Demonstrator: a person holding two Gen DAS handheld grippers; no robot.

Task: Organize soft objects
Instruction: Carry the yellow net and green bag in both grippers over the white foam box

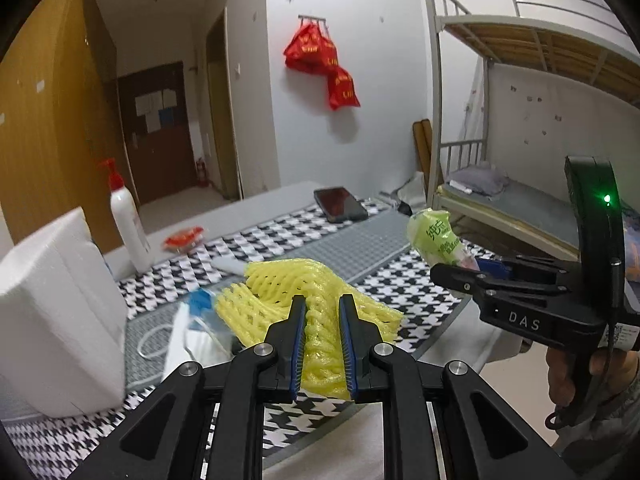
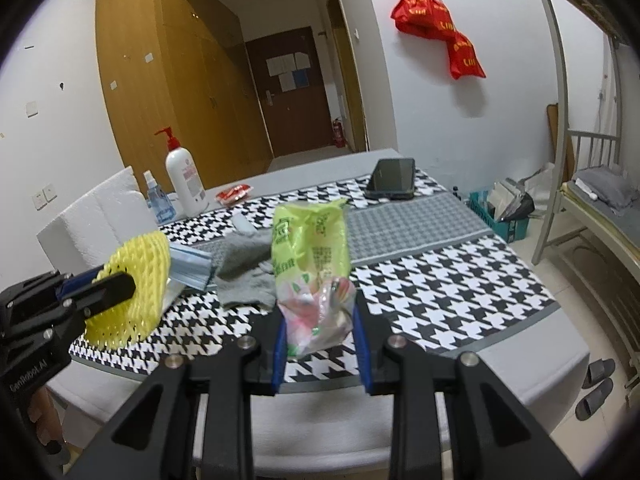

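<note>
My left gripper (image 1: 323, 304) is shut on a yellow foam net sleeve (image 1: 280, 292), which it holds above the houndstooth tablecloth (image 1: 400, 280). The net bulges out past both fingertips. My right gripper (image 2: 318, 312) is shut on the lower end of a green plastic tissue pack (image 2: 310, 248), which stands upright off the table. In the left wrist view the right gripper (image 1: 460, 276) is off to the right with the green pack (image 1: 434, 236). In the right wrist view the left gripper (image 2: 116, 284) holds the yellow net (image 2: 132, 280) at the far left.
A white foam box (image 1: 60, 320) stands at the table's left, with a pump bottle (image 2: 186, 176) and a spray bottle (image 2: 158, 200) behind it. Face masks (image 2: 190, 268), a grey sock (image 2: 244, 276), a red packet (image 2: 234, 194) and a phone (image 2: 392, 178) lie on the cloth. A bunk bed (image 1: 520, 208) stands to the right.
</note>
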